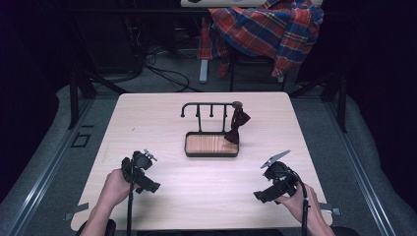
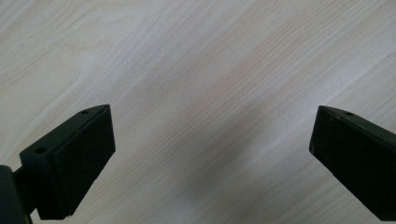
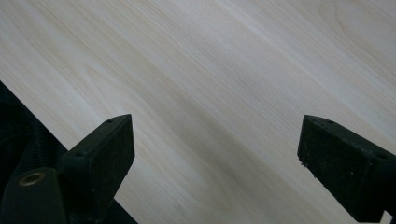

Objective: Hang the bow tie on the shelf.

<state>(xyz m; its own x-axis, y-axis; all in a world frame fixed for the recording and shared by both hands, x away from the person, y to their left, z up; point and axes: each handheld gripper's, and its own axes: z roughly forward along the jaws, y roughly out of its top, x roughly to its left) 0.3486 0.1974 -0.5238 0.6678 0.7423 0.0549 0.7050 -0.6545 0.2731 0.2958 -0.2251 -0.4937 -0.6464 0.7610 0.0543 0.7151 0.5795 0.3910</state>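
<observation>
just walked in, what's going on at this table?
A person holds a tool in each hand over the near part of the wooden table. The left tool and right tool both have open jaws with nothing between them. Mid-table stands a black hook rack on a wooden tray base, with a dark scrunchie-like item hanging from its right end.

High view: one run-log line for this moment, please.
left hand-held gripper: open, empty | right hand-held gripper: open, empty | dark item: hanging on rack
</observation>
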